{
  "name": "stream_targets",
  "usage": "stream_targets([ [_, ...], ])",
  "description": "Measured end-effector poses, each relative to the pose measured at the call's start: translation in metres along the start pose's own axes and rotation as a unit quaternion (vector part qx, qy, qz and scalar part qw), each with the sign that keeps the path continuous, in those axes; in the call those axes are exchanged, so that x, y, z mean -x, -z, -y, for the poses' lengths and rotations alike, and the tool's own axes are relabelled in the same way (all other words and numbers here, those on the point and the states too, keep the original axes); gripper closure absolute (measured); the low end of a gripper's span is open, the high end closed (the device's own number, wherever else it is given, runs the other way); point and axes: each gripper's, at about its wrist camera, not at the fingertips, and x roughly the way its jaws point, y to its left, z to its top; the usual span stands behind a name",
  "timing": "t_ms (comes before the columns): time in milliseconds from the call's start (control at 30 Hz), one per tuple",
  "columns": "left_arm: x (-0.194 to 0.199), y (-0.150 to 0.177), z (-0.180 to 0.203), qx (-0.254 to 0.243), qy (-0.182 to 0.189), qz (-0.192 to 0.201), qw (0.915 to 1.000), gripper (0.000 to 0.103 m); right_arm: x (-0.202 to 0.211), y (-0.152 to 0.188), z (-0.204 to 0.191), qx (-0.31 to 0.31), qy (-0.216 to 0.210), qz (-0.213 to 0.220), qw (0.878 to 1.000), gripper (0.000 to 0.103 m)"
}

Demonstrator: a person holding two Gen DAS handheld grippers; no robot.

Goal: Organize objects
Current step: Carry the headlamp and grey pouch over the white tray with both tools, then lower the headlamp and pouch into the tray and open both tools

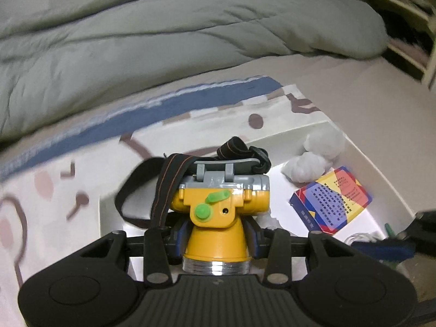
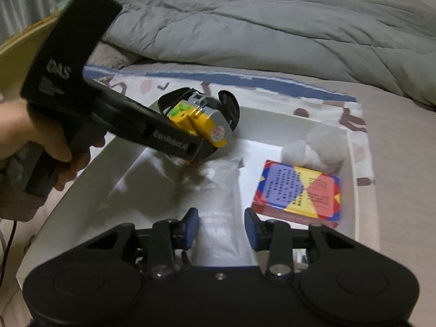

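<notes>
your left gripper [image 1: 215, 234] clamps the yellow plastic headlamp [image 1: 218, 207] over the white tray [image 2: 130, 160] | right gripper [image 2: 220, 223] empty, jaws apart | rigid, probably light; keep hold of the cone, strap flops

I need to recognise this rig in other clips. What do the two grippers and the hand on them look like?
Both grippers are matte black with blue finger pads: left gripper, right gripper. The left gripper's body carries white lettering. The hand on it is bare, and a thin dark cable hangs below.

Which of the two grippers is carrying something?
The left gripper: its jaws clamp the yellow headlamp over the white bin. The right gripper is open and holds nothing.
</notes>
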Motion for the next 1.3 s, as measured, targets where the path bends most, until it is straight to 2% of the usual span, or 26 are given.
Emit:
stream_targets([
  [133,-0.003,-0.005,0.012,-0.104,-0.005,0.011,0.9945,0.060,0.008,0.001,0.008,-0.016,0.003,0.008,1.000,0.063],
  [267,-0.007,-0.006,0.024,-0.203,-0.002,0.015,0.9791,0.060,0.007,0.003,0.011,-0.021,0.006,0.004,1.000,0.063],
  [433,-0.018,-0.004,0.038,-0.264,0.002,-0.004,0.9646,0.060,0.004,0.002,0.009,-0.017,0.006,0.001,1.000,0.063],
  [533,-0.017,0.000,0.040,-0.268,0.045,-0.012,0.9624,0.060,0.004,0.002,0.008,-0.016,-0.015,-0.009,1.000,0.064],
  [633,-0.015,0.001,0.045,-0.293,0.066,-0.016,0.9538,0.060,0.003,0.003,0.005,-0.004,-0.037,-0.014,0.999,0.064],
  [833,-0.014,-0.003,0.044,-0.307,0.028,0.004,0.9511,0.059,-0.001,0.002,-0.003,0.011,-0.026,-0.023,0.999,0.064],
  [933,-0.013,-0.007,0.045,-0.314,0.027,0.002,0.9492,0.058,0.000,0.002,-0.002,0.012,-0.031,-0.026,0.999,0.063],
  [1000,-0.014,-0.007,0.047,-0.319,0.024,0.002,0.9473,0.058,0.001,0.000,-0.005,0.015,-0.034,-0.027,0.999,0.046],
  [1033,-0.012,-0.007,0.047,-0.320,0.023,0.003,0.9471,0.058,0.000,0.000,-0.009,0.026,-0.028,-0.029,0.999,0.027],
  [1067,-0.012,-0.007,0.046,-0.318,0.024,0.004,0.9476,0.058,-0.001,0.000,-0.014,0.042,-0.015,-0.029,0.999,0.020],
  [1133,-0.010,-0.008,0.043,-0.311,0.028,0.005,0.9500,0.058,-0.006,0.003,-0.025,0.076,0.005,-0.032,0.997,0.025],
  [1167,-0.009,-0.009,0.042,-0.306,0.030,0.005,0.9514,0.058,-0.009,0.002,-0.027,0.077,-0.002,-0.039,0.996,0.032],
  [1233,-0.005,-0.010,0.039,-0.296,0.036,0.009,0.9544,0.058,-0.014,0.000,-0.027,0.065,-0.011,-0.050,0.997,0.034],
  [1300,-0.002,-0.012,0.034,-0.283,0.041,0.012,0.9583,0.058,-0.016,-0.001,-0.026,0.069,0.001,-0.055,0.996,0.040],
])
